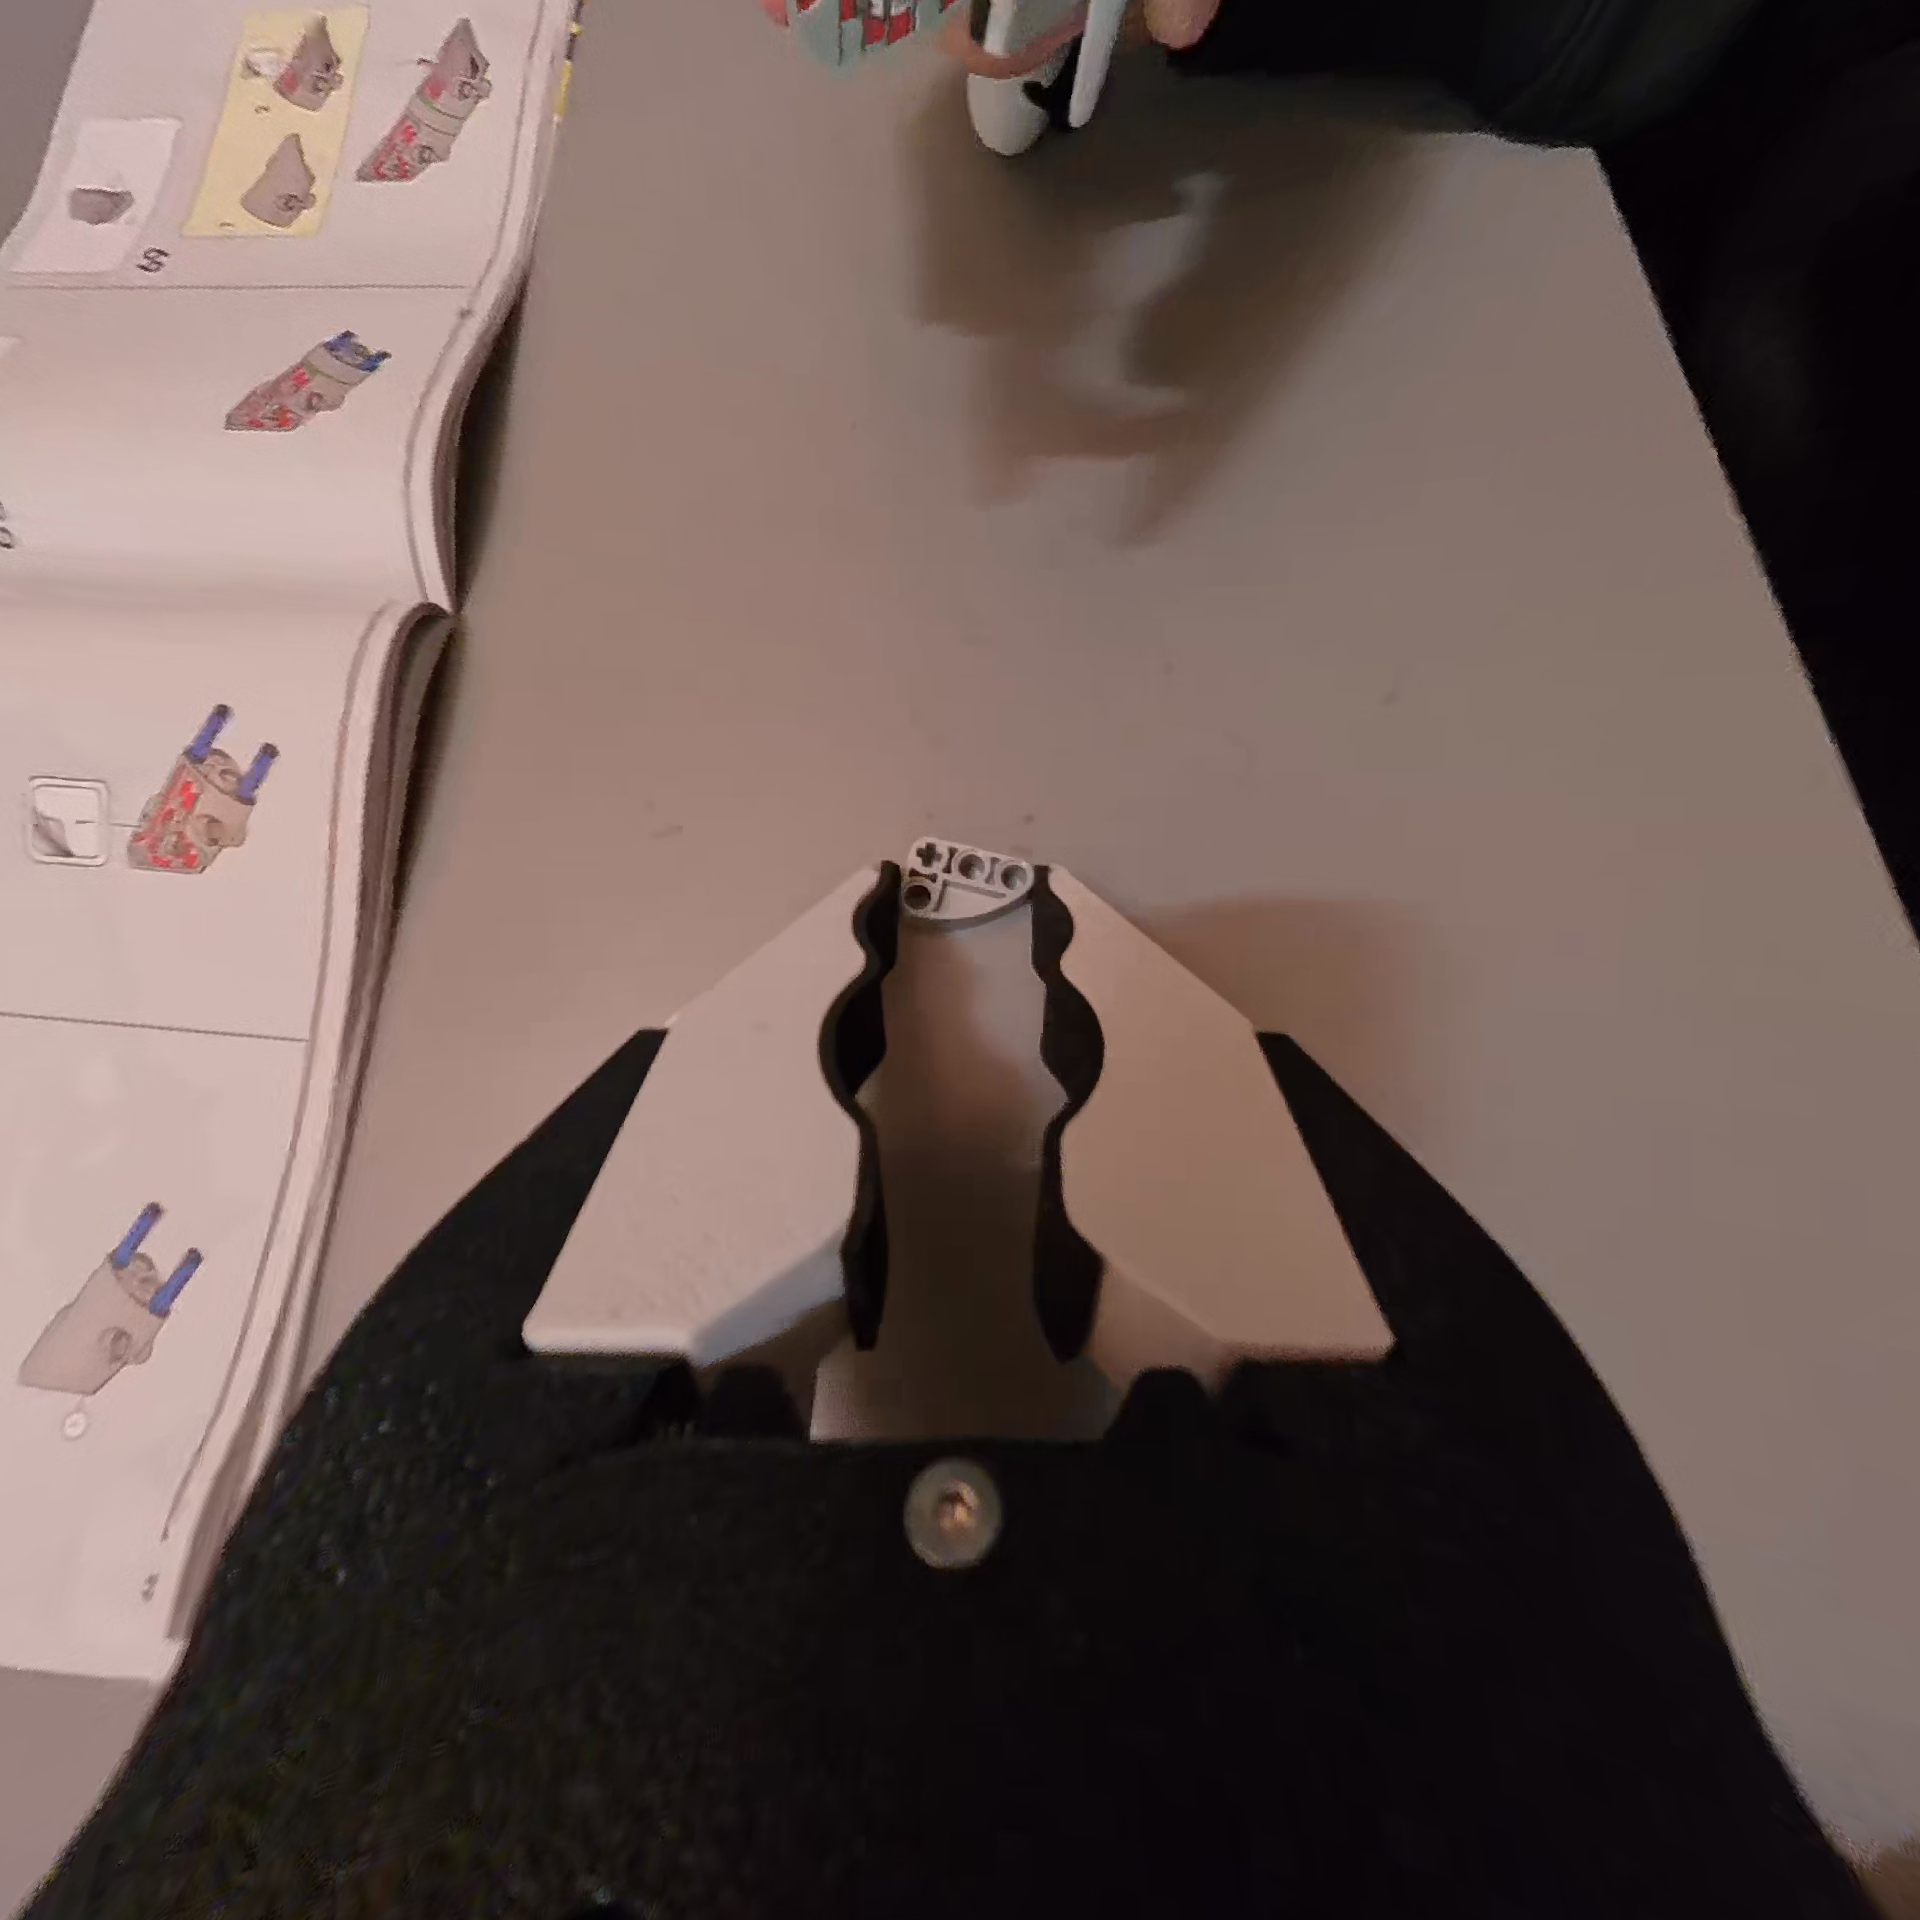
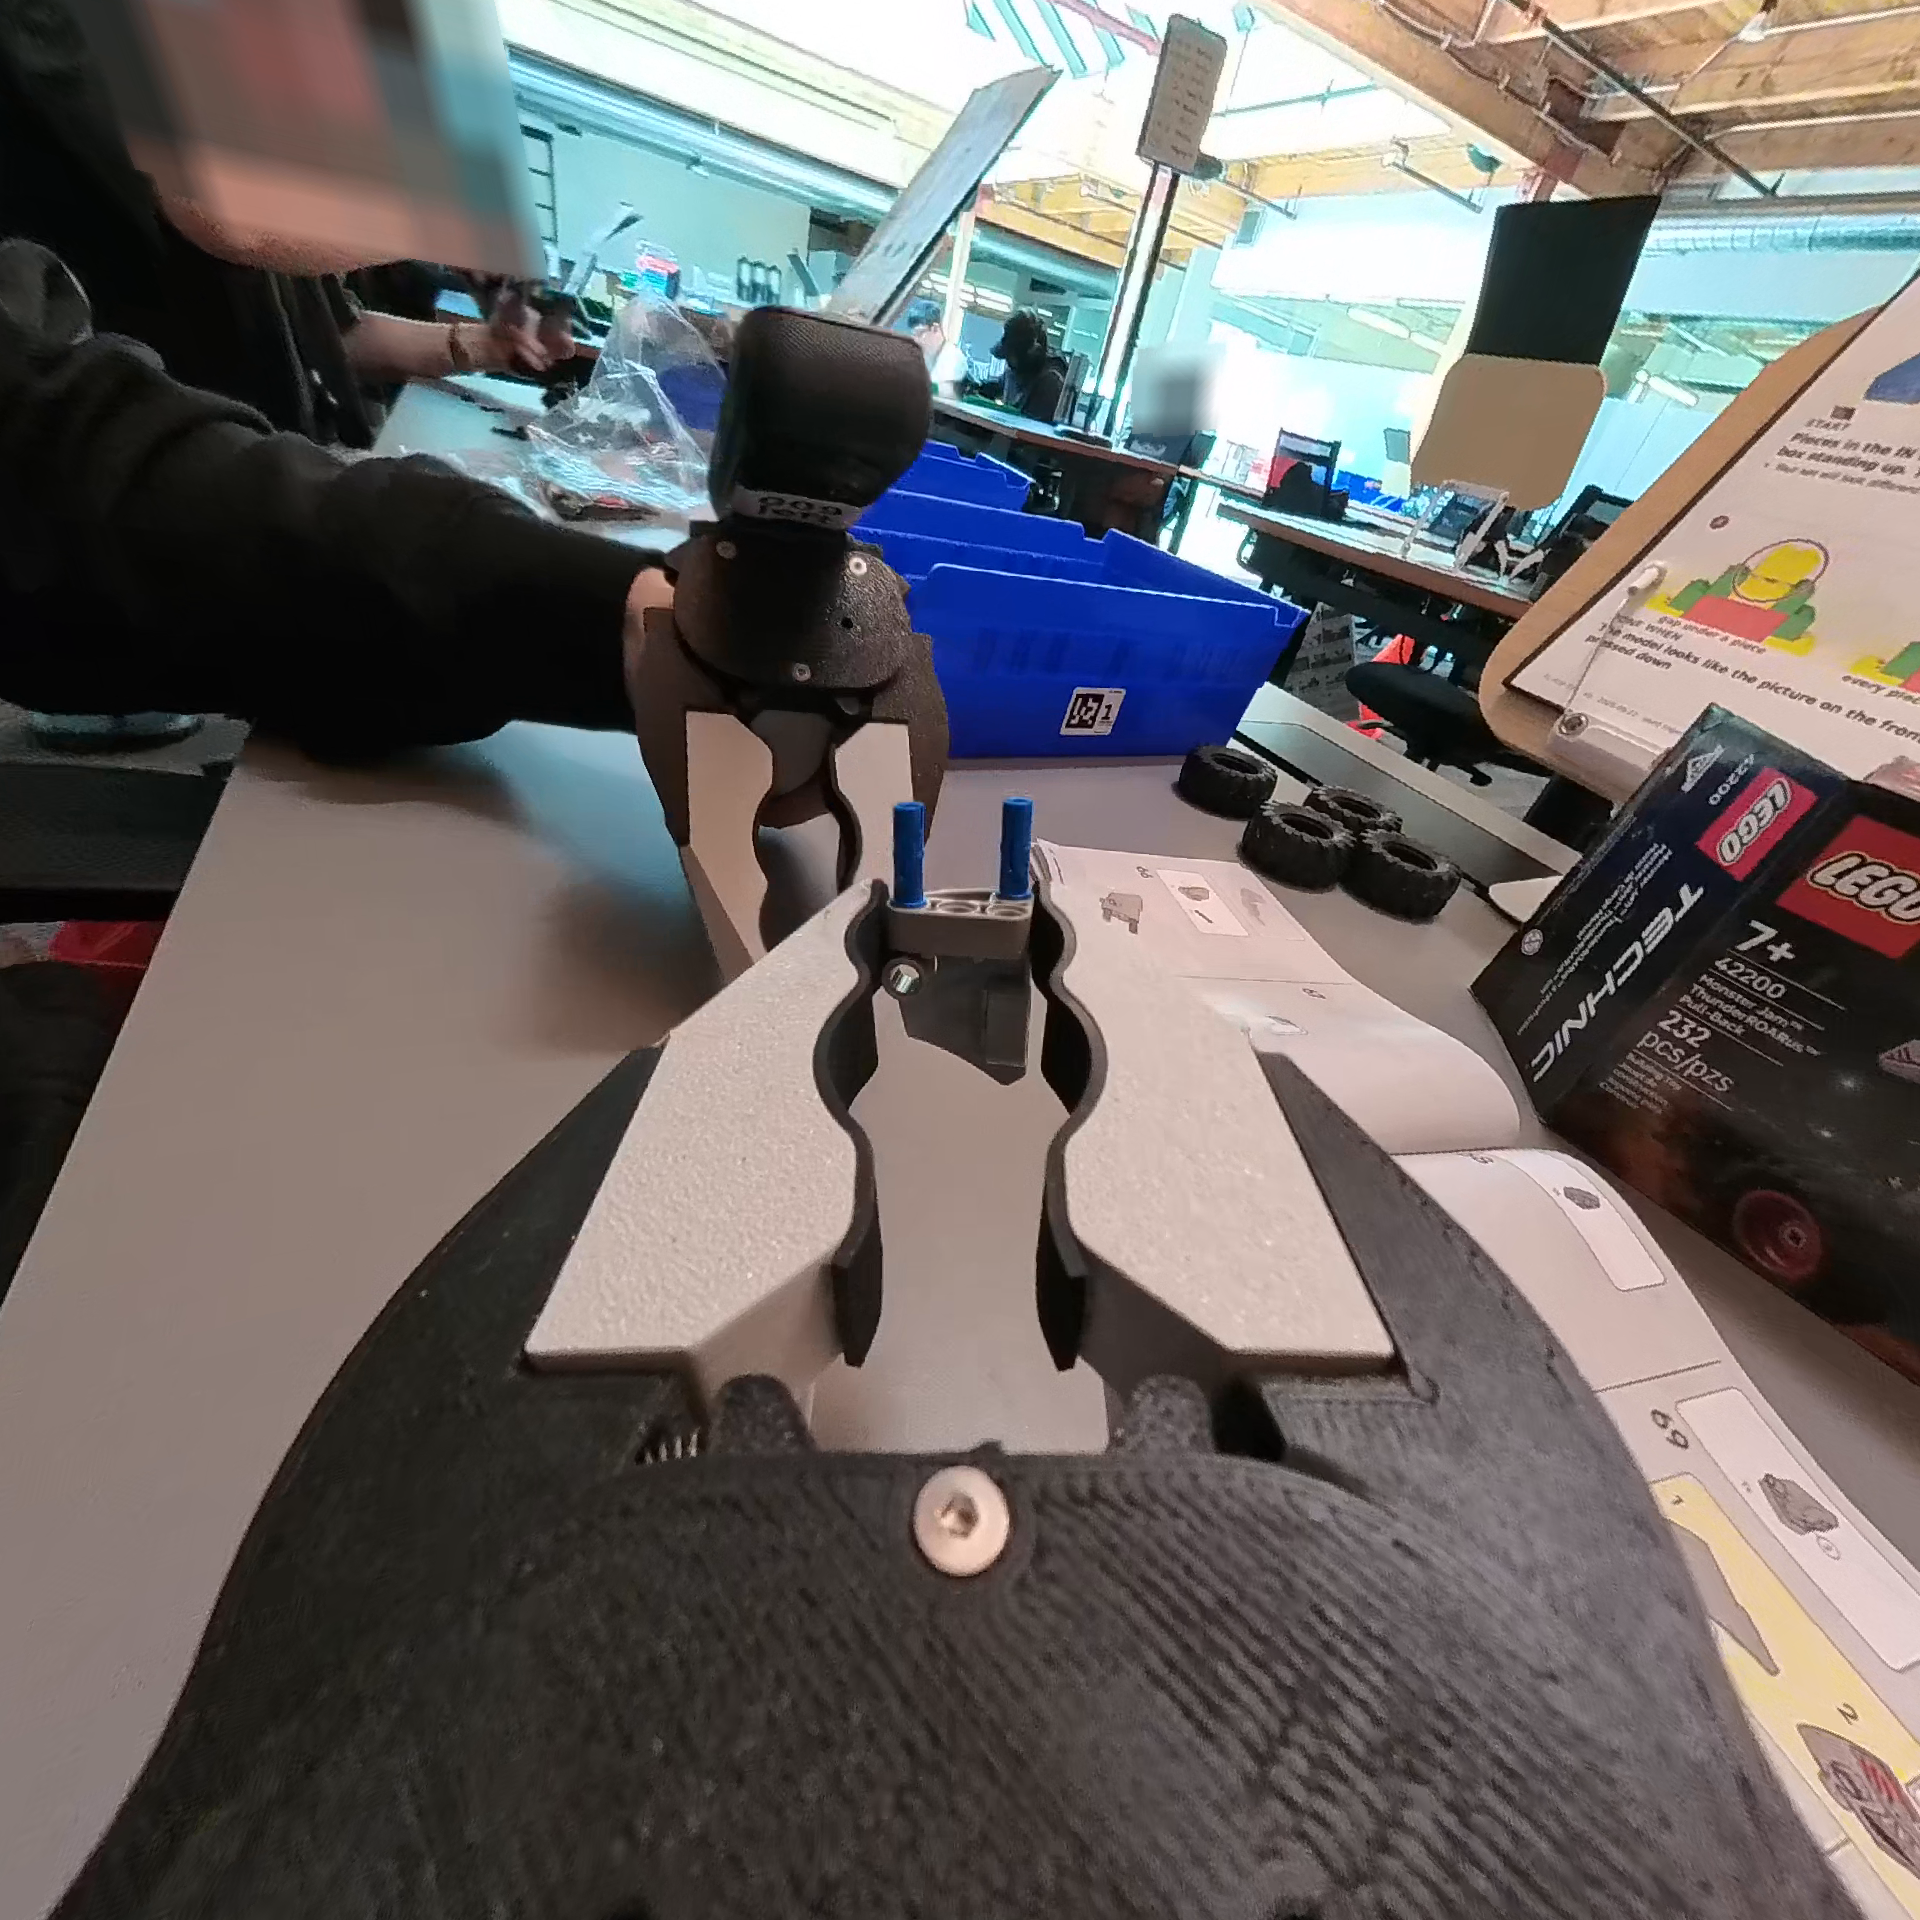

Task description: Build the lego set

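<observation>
My left gripper [image 1: 966,883] is shut on a small light-grey quarter-round piece with holes [image 1: 966,881], held at the fingertips just above the grey table [image 1: 779,623]. It also shows in the right wrist view [image 2: 795,894], pointing down behind my right gripper. My right gripper [image 2: 956,935] is shut on a grey lego assembly [image 2: 956,961] with two blue pins [image 2: 1013,847] standing up from its top. In the left wrist view the right gripper's tips and a patterned part of the assembly [image 1: 862,26] show at the top edge.
An open instruction booklet [image 1: 208,623] lies at the left of the table, also in the right wrist view [image 2: 1299,997]. Several black tyres [image 2: 1340,842], a black lego box [image 2: 1714,987], blue bins [image 2: 1091,634] and an instruction board [image 2: 1766,571] stand on the right and back. A person's dark sleeve [image 2: 260,582] reaches in from the left.
</observation>
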Tool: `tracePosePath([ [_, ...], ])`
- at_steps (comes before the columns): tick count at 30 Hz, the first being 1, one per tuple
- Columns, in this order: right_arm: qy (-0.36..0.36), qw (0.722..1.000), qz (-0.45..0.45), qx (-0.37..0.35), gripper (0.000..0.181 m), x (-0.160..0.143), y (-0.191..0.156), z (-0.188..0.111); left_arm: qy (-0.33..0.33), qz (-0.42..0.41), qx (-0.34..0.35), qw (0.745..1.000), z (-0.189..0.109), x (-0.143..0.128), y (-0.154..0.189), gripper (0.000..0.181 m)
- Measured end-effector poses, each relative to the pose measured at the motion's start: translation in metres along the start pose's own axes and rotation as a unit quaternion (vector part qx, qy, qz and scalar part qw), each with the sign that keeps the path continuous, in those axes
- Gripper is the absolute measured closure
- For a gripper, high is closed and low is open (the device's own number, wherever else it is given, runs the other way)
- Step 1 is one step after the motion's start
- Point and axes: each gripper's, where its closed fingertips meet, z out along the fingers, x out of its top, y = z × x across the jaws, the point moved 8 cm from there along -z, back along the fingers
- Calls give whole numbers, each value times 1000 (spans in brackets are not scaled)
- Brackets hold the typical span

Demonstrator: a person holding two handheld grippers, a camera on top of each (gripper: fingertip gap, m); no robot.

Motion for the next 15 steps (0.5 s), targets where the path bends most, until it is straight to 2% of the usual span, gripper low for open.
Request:
tracePosePath([
  [1,-1,1000,3,0,157,0,1,0,1,8,15,1000,0,0,-1,159],
  [3,-1,1000,9,-3,157,0,2,0,26,28,34,999,-7,10,-1,159],
  [6,8,1000,3,-3,156,1,1,-1,107,55,52,991,-31,53,1,159],
  [11,10,1000,-16,-23,156,1,0,-2,119,78,57,988,-42,107,1,159],
  [15,11,999,-21,-34,156,1,1,-2,116,96,43,988,-34,122,1,159],
])
